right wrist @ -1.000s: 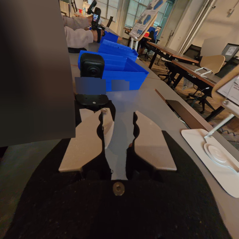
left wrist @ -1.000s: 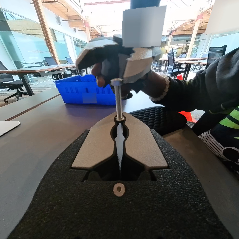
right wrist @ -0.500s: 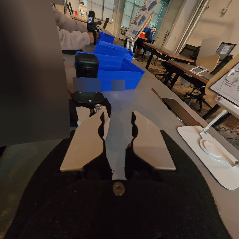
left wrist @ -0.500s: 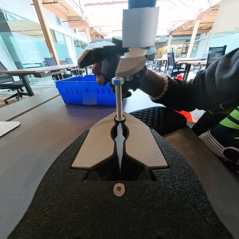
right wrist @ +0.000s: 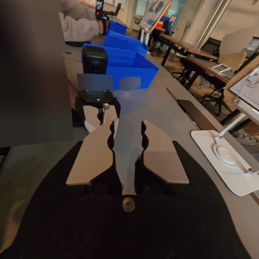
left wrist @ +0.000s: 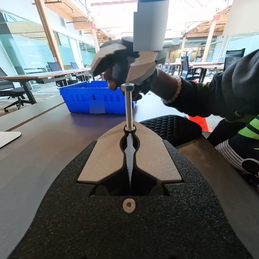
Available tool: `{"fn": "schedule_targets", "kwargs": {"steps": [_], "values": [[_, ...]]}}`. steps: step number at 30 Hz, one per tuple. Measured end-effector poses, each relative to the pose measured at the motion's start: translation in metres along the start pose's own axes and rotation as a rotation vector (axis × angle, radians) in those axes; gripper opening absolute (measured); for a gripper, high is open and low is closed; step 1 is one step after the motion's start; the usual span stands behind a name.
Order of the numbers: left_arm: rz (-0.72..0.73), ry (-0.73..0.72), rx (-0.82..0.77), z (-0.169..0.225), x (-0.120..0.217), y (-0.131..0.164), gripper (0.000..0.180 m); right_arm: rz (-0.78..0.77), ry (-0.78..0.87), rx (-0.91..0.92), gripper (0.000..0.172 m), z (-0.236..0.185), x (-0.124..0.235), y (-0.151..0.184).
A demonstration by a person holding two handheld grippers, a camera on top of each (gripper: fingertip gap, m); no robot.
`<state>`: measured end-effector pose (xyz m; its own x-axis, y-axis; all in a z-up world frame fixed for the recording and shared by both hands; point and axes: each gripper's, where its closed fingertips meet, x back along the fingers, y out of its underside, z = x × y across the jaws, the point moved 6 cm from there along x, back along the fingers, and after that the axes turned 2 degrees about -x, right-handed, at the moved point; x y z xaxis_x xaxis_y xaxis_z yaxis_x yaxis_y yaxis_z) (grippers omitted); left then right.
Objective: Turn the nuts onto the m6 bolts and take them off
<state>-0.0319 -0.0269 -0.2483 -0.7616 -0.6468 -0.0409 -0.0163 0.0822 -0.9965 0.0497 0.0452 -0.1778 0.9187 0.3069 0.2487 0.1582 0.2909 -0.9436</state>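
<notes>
Our left gripper has its grey fingers closed on the head end of a long, silver threaded metal bolt, which stands upright from the fingertips. A small silver hex nut sits at the very top of the bolt's thread. Just above and behind that nut we see our right gripper, its fingers spread apart with nothing between them, one fingertip close over the nut but not gripping it; a hand in a dark sleeve with a pale bead bracelet holds it.

From the right wrist view the same spread shows: the two grey fingers stand apart over the bare grey tabletop, and the bolt shows beyond the left fingertip, held in the left gripper.

A blue plastic bin rests toward the far edge of the tabletop, beyond the bolt. A white flat stand base lies at the tabletop's right edge in the right wrist view. A black mesh chair back rises at the near right edge.
</notes>
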Motion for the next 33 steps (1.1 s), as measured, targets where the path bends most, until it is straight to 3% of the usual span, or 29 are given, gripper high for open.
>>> {"fn": "schedule_targets", "kwargs": {"steps": [2,6,9,15,21,33], "values": [[0.000,-0.001,0.003,0.000,0.000,0.000,0.002,-0.096,-0.075,0.036,0.033,-0.006,-0.001,-0.009],[-0.010,-0.003,-0.004,0.000,-0.001,0.000,0.002,-0.450,-0.266,0.034,0.035,-0.015,-0.012,-0.028],[-0.011,-0.008,0.000,-0.001,-0.001,0.000,0.002,-0.693,-0.317,0.027,0.039,-0.013,-0.021,-0.041],[-0.015,-0.013,0.001,-0.001,-0.001,0.000,0.002,-0.963,-0.363,0.139,0.038,-0.018,-0.039,-0.052],[-0.016,-0.010,-0.001,-0.001,-0.001,0.000,0.002,-1.029,-0.370,0.193,0.031,-0.020,-0.050,-0.053],[-0.014,0.019,0.017,-0.001,-0.001,-0.001,0.002,-1.015,-0.421,0.272,0.010,-0.021,-0.058,-0.054]]}}
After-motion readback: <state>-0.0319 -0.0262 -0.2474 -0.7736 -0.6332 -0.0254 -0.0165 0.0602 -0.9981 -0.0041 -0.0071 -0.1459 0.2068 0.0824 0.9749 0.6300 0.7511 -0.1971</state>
